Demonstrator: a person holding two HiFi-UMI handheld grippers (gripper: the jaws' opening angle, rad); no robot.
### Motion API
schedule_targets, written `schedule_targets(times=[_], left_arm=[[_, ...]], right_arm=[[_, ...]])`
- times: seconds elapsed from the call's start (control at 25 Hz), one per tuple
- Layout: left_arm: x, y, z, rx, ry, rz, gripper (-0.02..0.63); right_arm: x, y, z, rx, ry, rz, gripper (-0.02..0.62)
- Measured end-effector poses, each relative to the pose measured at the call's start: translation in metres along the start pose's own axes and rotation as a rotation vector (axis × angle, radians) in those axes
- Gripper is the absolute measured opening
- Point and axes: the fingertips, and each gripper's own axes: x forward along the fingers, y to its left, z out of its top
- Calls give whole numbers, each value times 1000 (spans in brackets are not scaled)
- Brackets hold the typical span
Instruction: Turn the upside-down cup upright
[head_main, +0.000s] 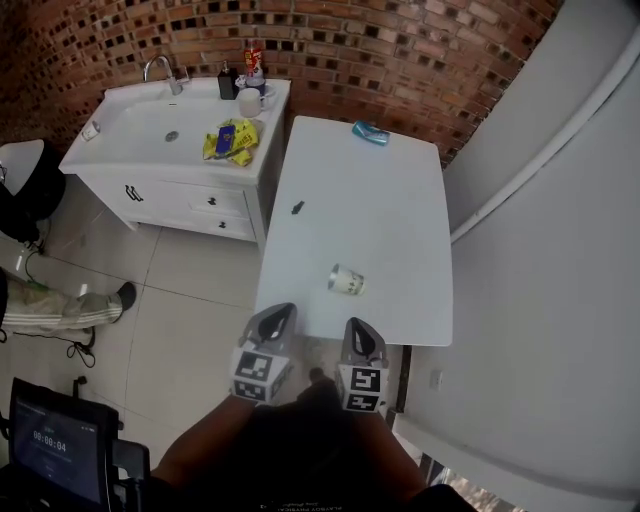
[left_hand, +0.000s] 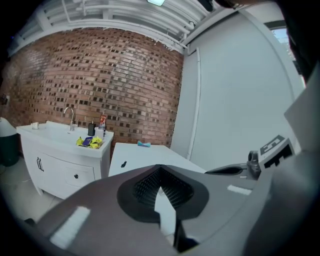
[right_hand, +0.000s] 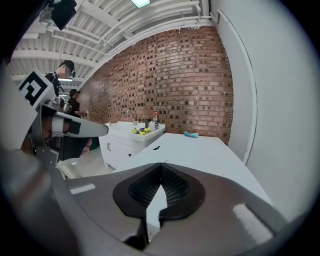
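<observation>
A small pale paper cup (head_main: 346, 281) sits on the white table (head_main: 380, 200) near its front edge; in the head view I cannot tell which way up it is. My left gripper (head_main: 281, 312) hovers at the table's front edge, left of and nearer than the cup, jaws shut and empty. The right gripper (head_main: 356, 326) is beside it, just in front of the cup, also shut on nothing. In the left gripper view the left gripper (left_hand: 161, 175) hides the cup. The right gripper (right_hand: 161, 172) blocks it in the right gripper view too.
A white sink cabinet (head_main: 170, 140) stands left of the table, with a yellow packet (head_main: 232, 138) and a mug (head_main: 248, 102) on it. A blue object (head_main: 371, 132) and a small dark item (head_main: 297, 208) lie on the table. A person's leg (head_main: 60, 310) is at far left.
</observation>
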Motion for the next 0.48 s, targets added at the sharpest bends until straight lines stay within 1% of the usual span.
schedule_targets(times=[0.12,0.32,0.36,0.48], left_arm=[[14,5,8,17,-8,8,-3],[31,10,6,143,7,33,-3],[34,11,6,147,13,35,-3],[44,12,7,104,27,33,-3]], right_arm=[[14,-6,-2,-11,22,9,14],[34,-16,-7,-12,65,53,14],[37,-18,-7,-23,75,57,14],[47,-28,-5,-76,91,40,14]])
